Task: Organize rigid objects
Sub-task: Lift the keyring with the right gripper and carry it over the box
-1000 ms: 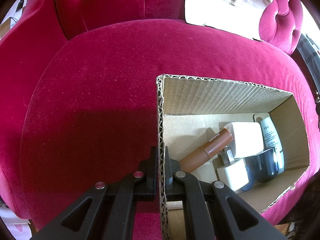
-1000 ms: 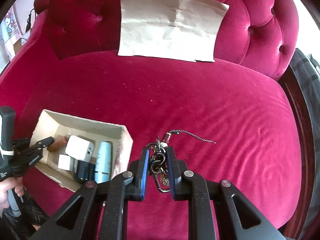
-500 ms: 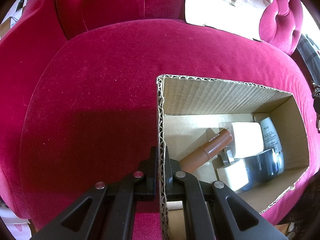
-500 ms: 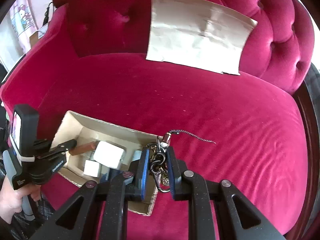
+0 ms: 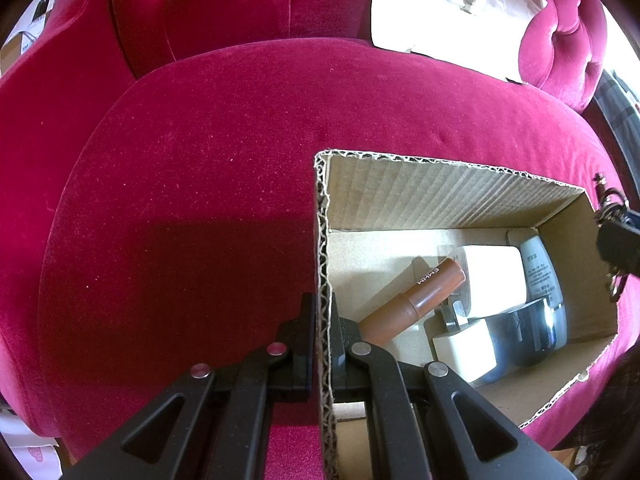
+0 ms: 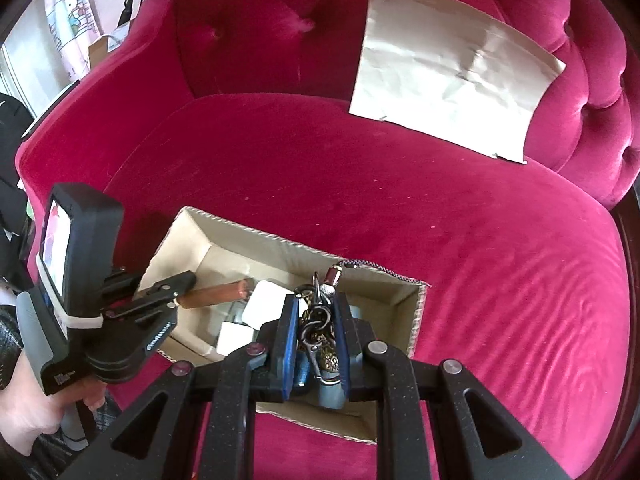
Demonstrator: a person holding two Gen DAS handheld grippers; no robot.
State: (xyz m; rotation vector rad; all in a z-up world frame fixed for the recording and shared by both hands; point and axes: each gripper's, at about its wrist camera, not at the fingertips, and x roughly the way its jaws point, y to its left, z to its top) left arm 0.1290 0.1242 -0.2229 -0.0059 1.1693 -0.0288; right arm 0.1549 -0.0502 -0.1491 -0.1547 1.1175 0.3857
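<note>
Your left gripper (image 5: 323, 332) is clamped on the near wall of the open corrugated cardboard box (image 5: 440, 196), which sits on the crimson velvet sofa seat (image 5: 180, 200). Your right gripper (image 6: 316, 340) is closed on a bunch of metal keys with rings and a short beaded chain (image 6: 318, 316), held above the box's right end. Inside the box lie a brown cylindrical tube (image 5: 416, 300), two white plug adapters (image 5: 492, 276), a dark glossy rounded object (image 5: 528, 332) and a pale blue bottle (image 5: 542, 272), crowded together.
</note>
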